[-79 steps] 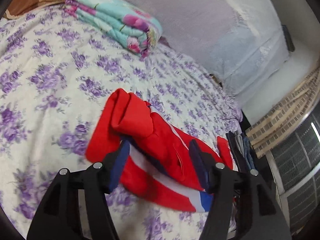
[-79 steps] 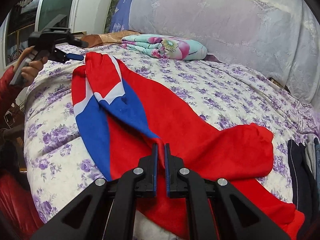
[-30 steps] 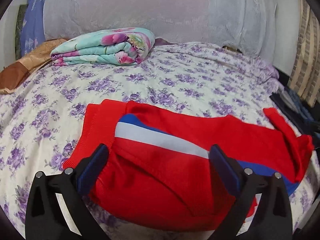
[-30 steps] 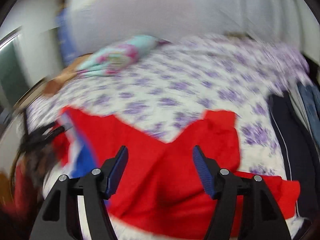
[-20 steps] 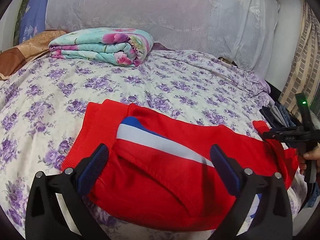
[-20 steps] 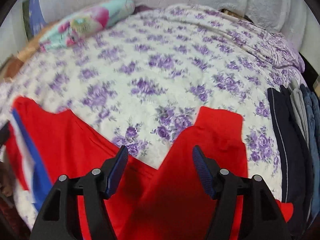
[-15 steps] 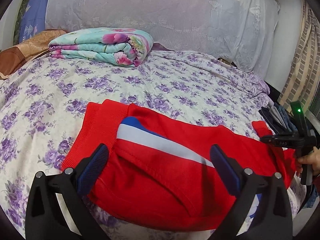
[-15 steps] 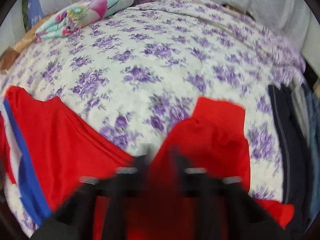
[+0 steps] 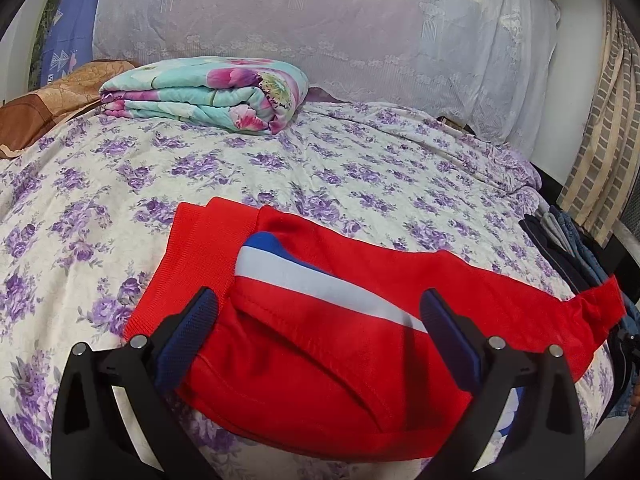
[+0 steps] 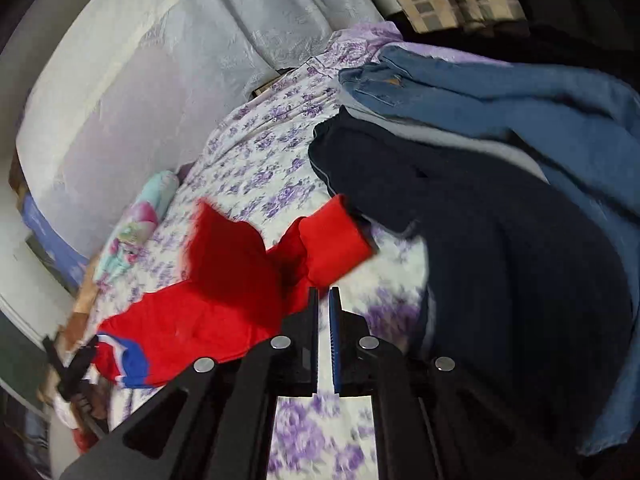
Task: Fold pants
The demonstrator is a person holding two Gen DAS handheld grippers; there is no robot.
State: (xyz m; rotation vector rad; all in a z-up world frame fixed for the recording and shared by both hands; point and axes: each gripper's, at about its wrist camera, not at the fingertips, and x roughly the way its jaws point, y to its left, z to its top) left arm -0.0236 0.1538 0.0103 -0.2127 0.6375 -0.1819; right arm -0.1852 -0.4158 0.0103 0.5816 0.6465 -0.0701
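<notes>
Red pants with a white and blue side stripe lie across the flowered bed sheet, waistband to the left. My left gripper hovers just above the waist end, open wide, its blue pads apart over the cloth. In the right wrist view the picture is tilted and the pants stretch away to the left, one red leg cuff folded back. My right gripper is shut, and the leg's red edge meets its tips. In the left wrist view that leg end is drawn out to the right.
A folded floral quilt lies near the lace-covered headboard, and a brown pillow sits at the far left. A stack of dark navy and denim garments fills the bed's right edge, close beside my right gripper.
My right gripper has shut on the leg end, then swung fast and rolled, so its view now tilts. The leg end has been drawn to the right. The left gripper has stayed put.
</notes>
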